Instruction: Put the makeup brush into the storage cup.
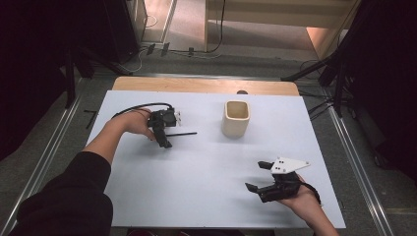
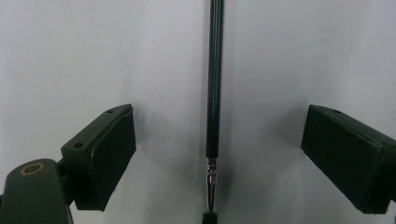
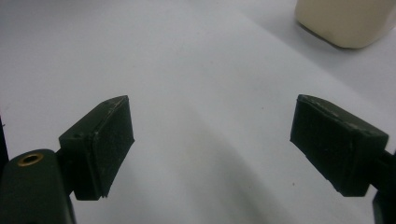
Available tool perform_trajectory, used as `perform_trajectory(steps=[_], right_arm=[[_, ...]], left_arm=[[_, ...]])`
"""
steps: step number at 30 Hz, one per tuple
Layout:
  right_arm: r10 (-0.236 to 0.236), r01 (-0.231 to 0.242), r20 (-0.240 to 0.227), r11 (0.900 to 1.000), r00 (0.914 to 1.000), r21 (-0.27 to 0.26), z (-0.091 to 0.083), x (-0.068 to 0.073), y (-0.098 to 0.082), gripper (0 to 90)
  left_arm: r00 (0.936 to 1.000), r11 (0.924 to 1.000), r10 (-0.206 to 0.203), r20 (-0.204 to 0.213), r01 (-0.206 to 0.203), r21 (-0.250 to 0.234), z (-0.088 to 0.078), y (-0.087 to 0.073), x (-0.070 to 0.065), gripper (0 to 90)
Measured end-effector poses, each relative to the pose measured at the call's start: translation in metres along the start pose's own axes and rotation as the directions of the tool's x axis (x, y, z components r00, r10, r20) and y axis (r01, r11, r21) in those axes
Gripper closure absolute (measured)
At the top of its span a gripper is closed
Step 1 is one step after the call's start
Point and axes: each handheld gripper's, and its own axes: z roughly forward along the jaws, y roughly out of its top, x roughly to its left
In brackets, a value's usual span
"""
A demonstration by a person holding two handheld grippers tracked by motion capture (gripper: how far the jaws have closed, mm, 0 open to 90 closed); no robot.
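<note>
A thin black stick with a metal ferrule, like a small brush (image 1: 183, 133) (image 2: 214, 93), lies flat on the white table. My left gripper (image 1: 163, 138) (image 2: 218, 158) hovers over its left end, open, with the stick lying between the two jaws and touching neither. A cream square cup (image 1: 236, 118) (image 3: 348, 21) stands upright to the right of the stick. My right gripper (image 1: 259, 176) (image 3: 212, 149) rests near the front right of the table, open and holding nothing.
The white table top (image 1: 206, 167) has a bare wooden strip (image 1: 206, 85) along its far edge. Dark stands and cables sit on the floor beyond the table and along both sides.
</note>
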Motion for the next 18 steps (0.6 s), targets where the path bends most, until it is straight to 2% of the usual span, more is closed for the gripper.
perform_trajectory(steps=[1,2,5,8,10,15,16,17,18], right_arm=[[-0.001,0.001,0.001,1.0,1.0,0.0,0.0,0.0,0.0,13.9],[-0.001,0.001,0.001,1.0,1.0,0.0,0.0,0.0,0.0,13.9],[0.002,-0.002,0.003,1.0,1.0,0.002,0.0,0.0,0.0,13.9],[0.003,-0.003,0.004,1.0,1.0,0.001,-0.001,-0.001,0.0,13.9],[0.003,-0.003,0.004,1.0,1.0,0.002,0.0,-0.001,0.0,13.9],[-0.003,0.003,0.002,1.0,1.0,0.002,0.0,0.0,0.0,14.0],[-0.003,0.003,0.002,1.0,1.0,0.002,0.0,0.0,0.0,14.0],[-0.003,0.003,0.002,1.0,1.0,0.001,0.0,0.0,0.0,14.0],[-0.004,0.004,0.001,1.0,1.0,0.002,0.0,0.0,0.0,14.2]], left_arm=[[0.9998,0.9998,0.019,0.008,-0.019,-0.005,0.0,0.0,0.001,10.1],[0.9998,0.9998,0.019,0.008,-0.019,-0.005,0.0,0.0,0.001,10.0],[0.9996,0.9999,0.011,0.027,-0.011,0.0,0.001,-0.001,0.004,10.1],[0.9996,1.0,-0.001,0.029,0.001,-0.005,0.001,-0.001,0.004,10.1],[0.9995,0.9999,-0.004,0.03,0.004,-0.01,0.0,-0.001,0.004,13.3],[0.9992,0.9996,0.023,0.032,-0.022,-0.019,-0.008,-0.003,0.003,43.7],[0.9992,0.9996,0.023,0.032,-0.022,-0.019,-0.008,-0.003,0.003,48.5],[0.9993,0.9997,0.019,0.032,-0.019,-0.015,-0.009,-0.003,0.003,48.5],[0.9992,0.9997,0.022,0.033,-0.022,-0.003,-0.009,-0.002,0.004,52.3]])
